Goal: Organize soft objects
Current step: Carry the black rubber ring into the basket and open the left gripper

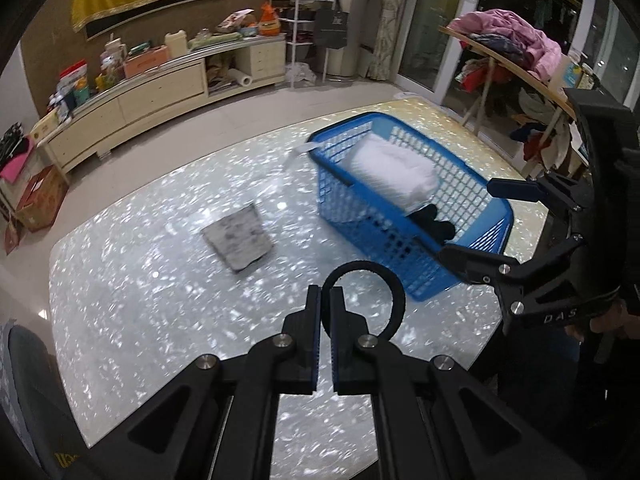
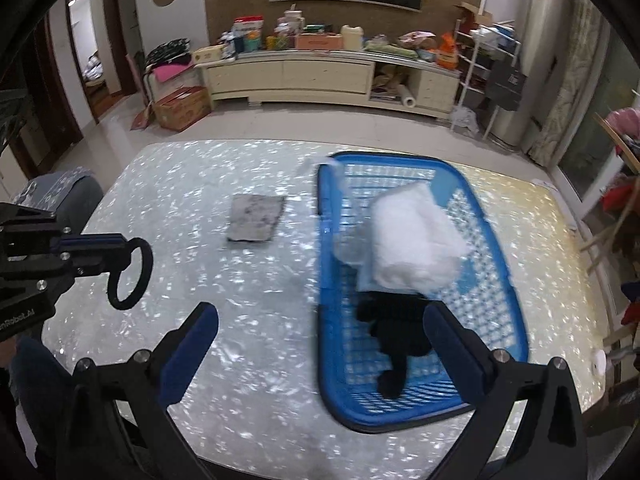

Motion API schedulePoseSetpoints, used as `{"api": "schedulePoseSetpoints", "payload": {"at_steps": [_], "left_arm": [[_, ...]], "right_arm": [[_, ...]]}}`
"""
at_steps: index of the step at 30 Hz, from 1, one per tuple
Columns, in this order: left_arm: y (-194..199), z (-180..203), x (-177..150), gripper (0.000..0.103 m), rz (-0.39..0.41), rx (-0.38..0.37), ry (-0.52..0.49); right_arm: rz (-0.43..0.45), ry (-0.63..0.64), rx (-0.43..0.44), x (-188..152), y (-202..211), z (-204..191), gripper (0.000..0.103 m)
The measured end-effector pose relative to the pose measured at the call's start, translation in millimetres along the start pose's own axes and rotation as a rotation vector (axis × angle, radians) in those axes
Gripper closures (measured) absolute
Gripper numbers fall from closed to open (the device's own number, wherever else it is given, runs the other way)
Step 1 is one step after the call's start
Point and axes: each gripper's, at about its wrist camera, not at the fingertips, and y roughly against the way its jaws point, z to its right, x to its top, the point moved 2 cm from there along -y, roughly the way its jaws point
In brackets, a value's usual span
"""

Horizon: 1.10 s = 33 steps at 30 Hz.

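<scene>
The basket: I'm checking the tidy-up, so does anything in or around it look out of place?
One thing: a grey folded cloth lies alone on the table, outside the blue basket that holds the white bundle and black item.

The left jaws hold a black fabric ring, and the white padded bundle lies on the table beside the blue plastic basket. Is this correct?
Not quite. The white padded bundle lies inside the blue plastic basket, as the right wrist view shows. The left jaws do hold the black fabric ring.

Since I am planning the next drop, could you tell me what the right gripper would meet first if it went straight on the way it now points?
Probably the black soft item in the blue basket; it lies between the open right gripper fingers in view, though depth is uncertain.
</scene>
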Motion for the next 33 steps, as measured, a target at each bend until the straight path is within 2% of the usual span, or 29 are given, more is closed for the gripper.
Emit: {"api": "schedulePoseSetpoints", "payload": {"at_steps": [16, 33], "left_arm": [[-54.2, 68.6, 68.0, 0.100, -0.026, -0.049, -0.121], [-136.1, 96.3, 112.3, 0.100, -0.093, -0.061, -0.168]], "right_arm": [[0.015, -0.110, -0.087, -8.0, 2.6, 71.0, 0.000], [-0.028, -0.183, -0.109, -16.6, -17.0, 110.5, 0.000]]}}
